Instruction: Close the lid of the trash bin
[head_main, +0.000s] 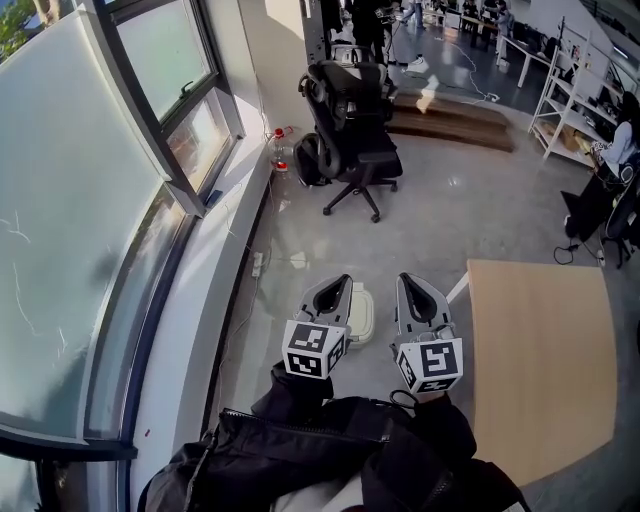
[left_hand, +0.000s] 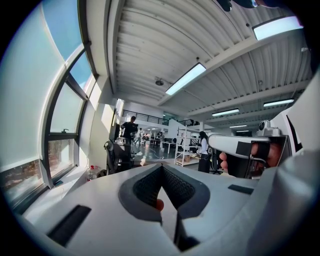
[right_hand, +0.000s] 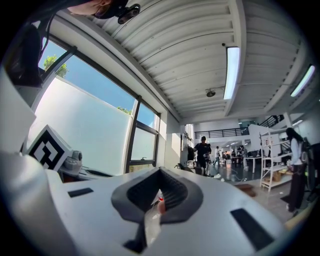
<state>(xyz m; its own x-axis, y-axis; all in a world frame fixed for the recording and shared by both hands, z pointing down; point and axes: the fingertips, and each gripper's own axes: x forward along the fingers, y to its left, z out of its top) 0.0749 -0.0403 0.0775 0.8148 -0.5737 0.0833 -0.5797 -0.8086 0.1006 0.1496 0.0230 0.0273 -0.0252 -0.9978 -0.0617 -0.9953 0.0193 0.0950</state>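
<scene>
In the head view a white trash bin (head_main: 363, 316) stands on the grey floor, partly hidden behind my left gripper; I cannot tell how its lid sits. My left gripper (head_main: 338, 283) and right gripper (head_main: 408, 281) are held side by side, level, high above the floor. In each gripper view, the left gripper (left_hand: 161, 168) and the right gripper (right_hand: 160, 170) have their dark pads meeting at the tip with nothing between them. The bin is outside both gripper views. The left gripper view also shows the right gripper's body (left_hand: 240, 148) with a hand on it.
A light wooden table (head_main: 545, 350) fills the right side. A black office chair (head_main: 355, 130) stands further ahead, with a bottle (head_main: 281, 150) near the window ledge. Large windows (head_main: 90, 200) run along the left. A person (head_main: 610, 160) sits by white shelves (head_main: 570, 100).
</scene>
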